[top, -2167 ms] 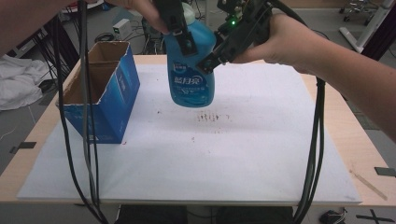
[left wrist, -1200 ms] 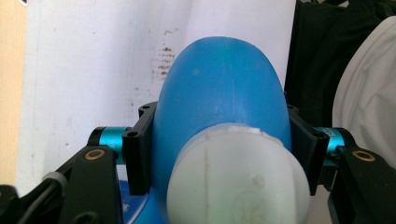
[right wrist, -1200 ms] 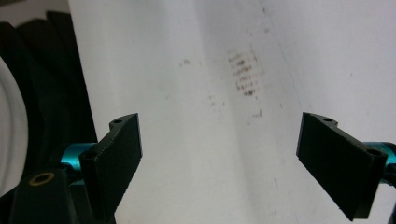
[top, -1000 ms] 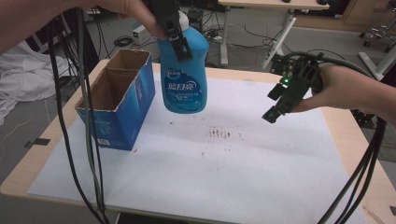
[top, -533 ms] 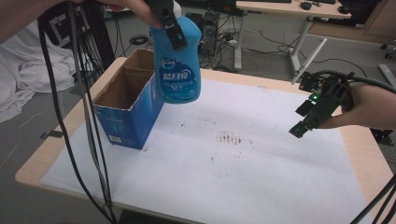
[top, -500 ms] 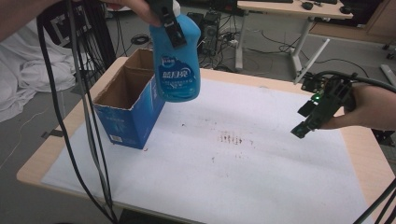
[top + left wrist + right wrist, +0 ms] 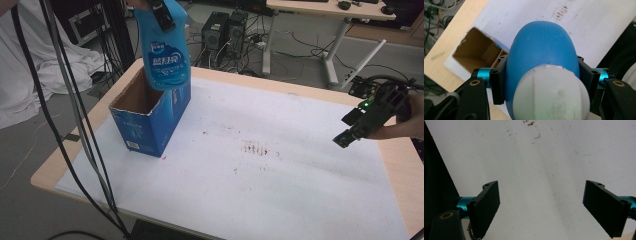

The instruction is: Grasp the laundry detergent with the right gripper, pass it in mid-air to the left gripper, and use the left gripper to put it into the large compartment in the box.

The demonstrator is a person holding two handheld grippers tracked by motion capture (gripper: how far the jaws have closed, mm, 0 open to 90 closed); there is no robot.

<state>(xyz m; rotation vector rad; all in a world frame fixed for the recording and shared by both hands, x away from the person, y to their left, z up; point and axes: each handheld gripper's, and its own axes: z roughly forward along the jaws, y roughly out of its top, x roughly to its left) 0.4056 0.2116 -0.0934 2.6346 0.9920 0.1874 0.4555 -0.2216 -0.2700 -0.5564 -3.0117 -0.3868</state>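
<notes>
Blue bottle [image 7: 165, 50] held above open cardboard box [image 7: 150, 112].
Left hand-held gripper [image 7: 541, 77] clamps the bottle's neck; right hand-held gripper [image 7: 541, 207] hangs unclenched, nothing between its jaws, over the white tabletop [image 7: 280, 180].

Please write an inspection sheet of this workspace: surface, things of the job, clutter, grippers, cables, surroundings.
Surface: white sheet on a wooden table, with small dark stains.
Job's things: blue bottle with white cap, held above an open blue box; the box looks empty.
Clutter: nothing seen on the sheet.
Grippers: left gripper shut on the bottle just below the cap; right gripper open, nothing between its jaws, over the table's right side.
Cables: black cables hang past the left edge.
Surroundings: white cloth, computer towers, another desk.
</notes>
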